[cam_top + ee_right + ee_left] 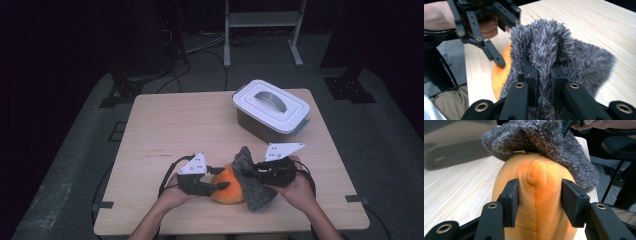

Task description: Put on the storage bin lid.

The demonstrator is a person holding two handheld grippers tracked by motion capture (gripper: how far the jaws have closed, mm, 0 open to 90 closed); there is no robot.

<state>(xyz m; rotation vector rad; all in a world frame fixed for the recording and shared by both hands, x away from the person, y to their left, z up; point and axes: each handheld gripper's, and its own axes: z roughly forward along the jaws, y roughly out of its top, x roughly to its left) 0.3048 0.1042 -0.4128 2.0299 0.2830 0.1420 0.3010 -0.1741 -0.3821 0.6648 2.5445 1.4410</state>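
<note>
A: How should this step be done well?

B: The soft orange plush toy (536,195) is lying near the front edge of the light wooden table (170,130), and the fuzzy grey fabric cover (554,50) is draped over one end of it. The toy should be kept steady while the cover is pulled slowly along its body, so that the pile is not caught or bunched.

A: How are the grippers held?

B: The left gripper (220,186) is brought in level from the left, and its jaws are clamped on the sides of the toy. The right gripper (248,168) is held level from the right, a little higher; its jaws are pinched together on a fold of the cover.

A: Is anything else near?

B: A white lidded plastic box with a grey handle (270,107) is standing well apart, at the far right of the table.
</note>
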